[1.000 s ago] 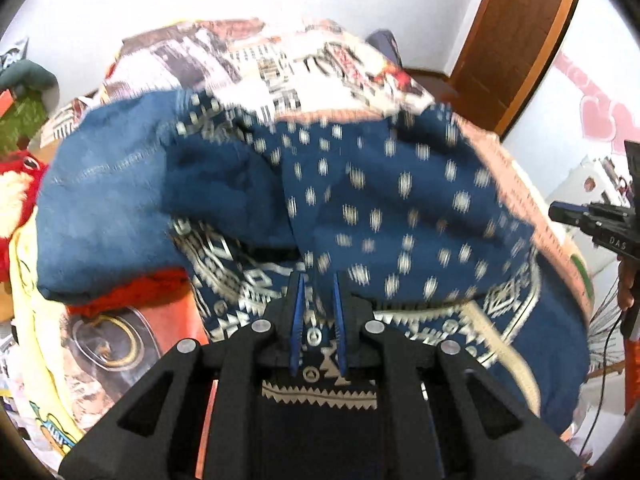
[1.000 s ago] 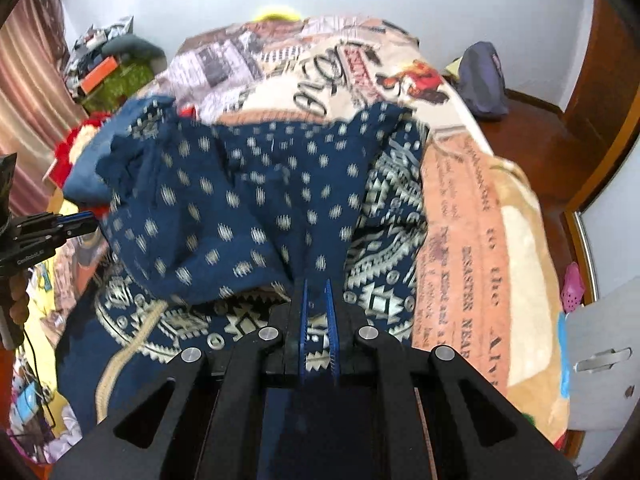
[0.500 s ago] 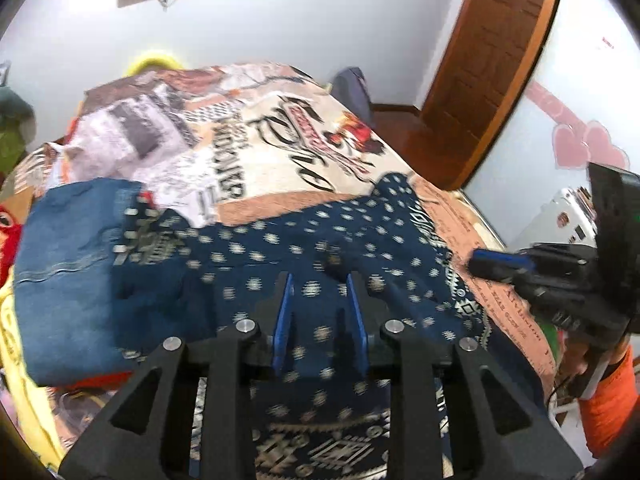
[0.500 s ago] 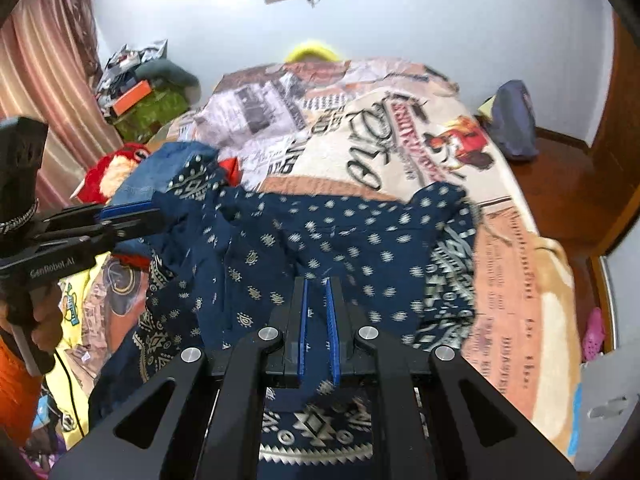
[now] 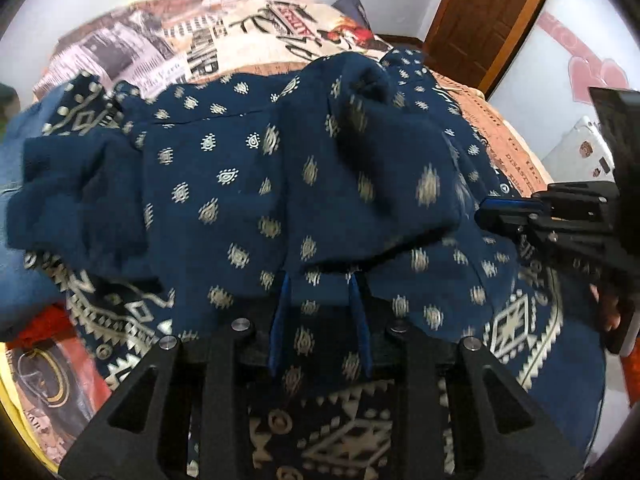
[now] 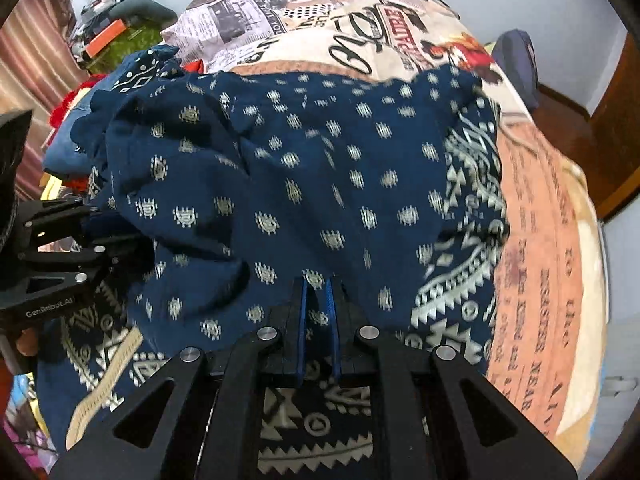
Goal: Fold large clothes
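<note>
fold being laid: left gripper (image 5: 320, 280) just released, jaws apart over navy patterned cloth garment (image 5: 248, 184); right gripper (image 6: 318, 284) clenched on it. next: release, smooth.

Between my blue-padded black left gripper (image 5: 318, 280) jaws lies the navy garment (image 5: 248, 184), dotted with small cream motifs and edged below with a cream geometric band. Beyond my fingertips the bedspread (image 6: 360, 28) shows newspaper print in grey, cream and salmon with red accents. Left of my gripper sits faded blue denim (image 5: 10, 152) over something red-orange (image 5: 44, 320).
</note>
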Motion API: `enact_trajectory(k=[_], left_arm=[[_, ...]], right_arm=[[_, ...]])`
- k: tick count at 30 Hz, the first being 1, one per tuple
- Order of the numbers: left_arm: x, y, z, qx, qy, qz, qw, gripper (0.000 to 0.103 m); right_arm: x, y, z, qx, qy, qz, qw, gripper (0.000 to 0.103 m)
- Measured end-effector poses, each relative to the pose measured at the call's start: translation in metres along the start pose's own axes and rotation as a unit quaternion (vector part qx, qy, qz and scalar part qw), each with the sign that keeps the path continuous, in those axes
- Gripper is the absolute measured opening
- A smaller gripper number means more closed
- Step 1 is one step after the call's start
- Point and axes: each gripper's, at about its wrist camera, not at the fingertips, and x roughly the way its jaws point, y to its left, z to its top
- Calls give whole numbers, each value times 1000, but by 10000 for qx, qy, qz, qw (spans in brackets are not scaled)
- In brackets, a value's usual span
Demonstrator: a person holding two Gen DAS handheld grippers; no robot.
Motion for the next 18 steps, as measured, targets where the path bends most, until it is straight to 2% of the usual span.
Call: enact_trajectory(k=[5,10,13,18], left_arm=[[-17,-8,-12,169,-67,300,9994,37],[-44,1,-23,127,-271,399,9988,45],[-69,17,-24,-81,-544,544,9970,53],[-105,55,-20,-677,-966,618,9911,54]], right_arm=[[-9,2,-9,22,-5,28,10000,9],[-22,7,-11,-76,-36,-71,9999,13],[-34,8,-10,-155,-142,-223,9995,20],[-55,0,0,-129,-493,-422,9978,25]])
